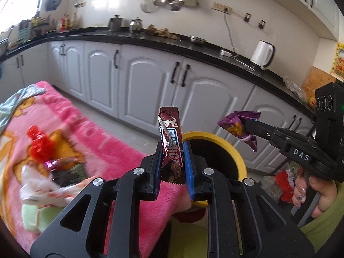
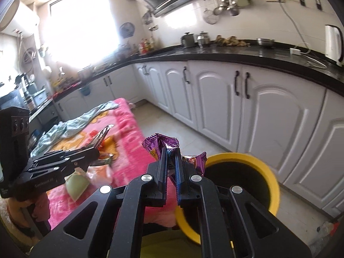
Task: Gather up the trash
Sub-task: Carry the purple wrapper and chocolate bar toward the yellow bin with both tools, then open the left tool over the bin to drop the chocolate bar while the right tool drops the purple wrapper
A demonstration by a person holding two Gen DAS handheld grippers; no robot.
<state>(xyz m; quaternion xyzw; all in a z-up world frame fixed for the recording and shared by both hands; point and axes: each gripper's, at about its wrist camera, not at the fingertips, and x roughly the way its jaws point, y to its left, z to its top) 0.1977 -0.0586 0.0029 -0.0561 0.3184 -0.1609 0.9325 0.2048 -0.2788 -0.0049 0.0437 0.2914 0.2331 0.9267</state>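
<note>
My left gripper point(image 1: 172, 150) is shut on a brown chocolate-bar wrapper point(image 1: 171, 133) that stands upright between its blue pads, at the near rim of a yellow bin point(image 1: 234, 148). In the same view my right gripper point(image 1: 247, 124) reaches in from the right above the bin, shut on a crumpled purple wrapper point(image 1: 234, 123). The right wrist view shows that gripper point(image 2: 171, 157) pinching the purple wrapper point(image 2: 161, 145) just left of the yellow bin point(image 2: 273, 185), with the left gripper point(image 2: 96, 150) and its brown wrapper point(image 2: 103, 136) at the left.
A pink blanket point(image 1: 103, 142) covers the surface left of the bin and bears a red wrapper point(image 1: 39, 146), a white plastic wrapper point(image 1: 43, 190) and a pale blue cloth point(image 2: 71, 126). White cabinets point(image 1: 150, 86) under a black counter point(image 1: 193, 49) run behind. Red trash point(image 1: 286, 182) lies on the floor.
</note>
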